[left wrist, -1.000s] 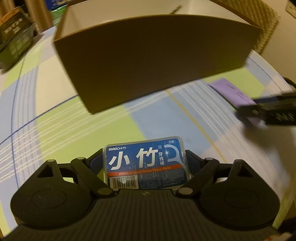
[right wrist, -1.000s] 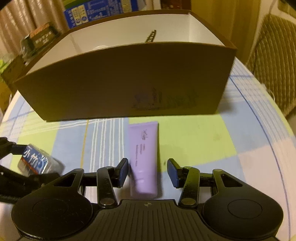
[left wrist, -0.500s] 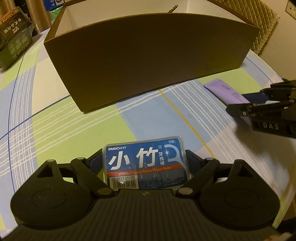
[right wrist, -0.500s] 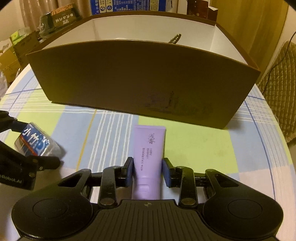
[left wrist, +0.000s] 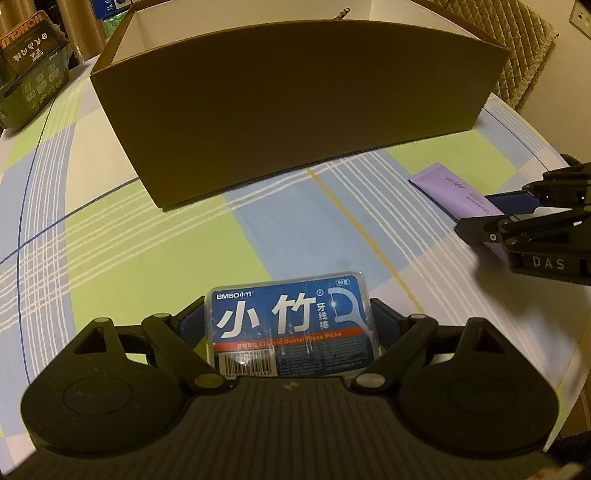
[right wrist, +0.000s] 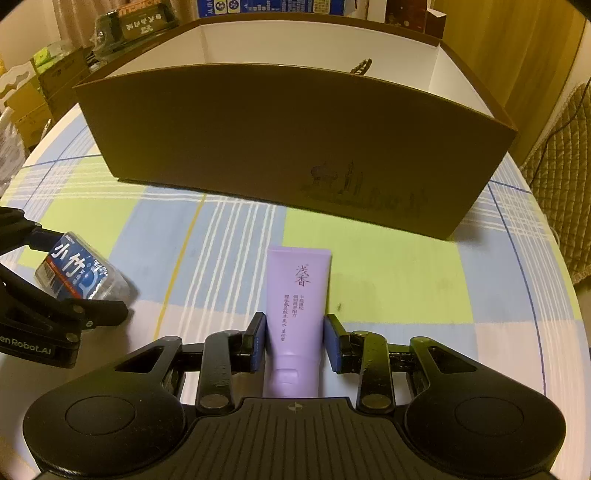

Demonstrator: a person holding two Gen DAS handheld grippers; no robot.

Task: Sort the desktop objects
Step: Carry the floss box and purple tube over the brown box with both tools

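A blue dental floss pick box point(left wrist: 290, 325) sits between the blue pads of my left gripper point(left wrist: 290, 314), which is shut on it low over the checked tablecloth. From the right wrist view the same floss box point(right wrist: 74, 271) shows at the left. A lavender tube point(right wrist: 297, 295) lies lengthwise on the cloth, cap end toward the camera, and my right gripper point(right wrist: 295, 339) is shut on its lower half. Beyond both stands a big brown cardboard box point(right wrist: 277, 147) with a white inside and an open top. A dark object point(right wrist: 360, 68) pokes above its rim.
Dark green packets point(left wrist: 29, 66) are stacked at the table's far left, with cardboard cartons point(right wrist: 37, 85) beyond. A quilted chair back point(right wrist: 565, 184) stands off the round table's right edge. A blue carton point(right wrist: 273, 5) rises behind the box.
The right gripper's jaws have narrowed onto the lavender tube and its view has rolled level. The left gripper keeps its hold on the floss box.
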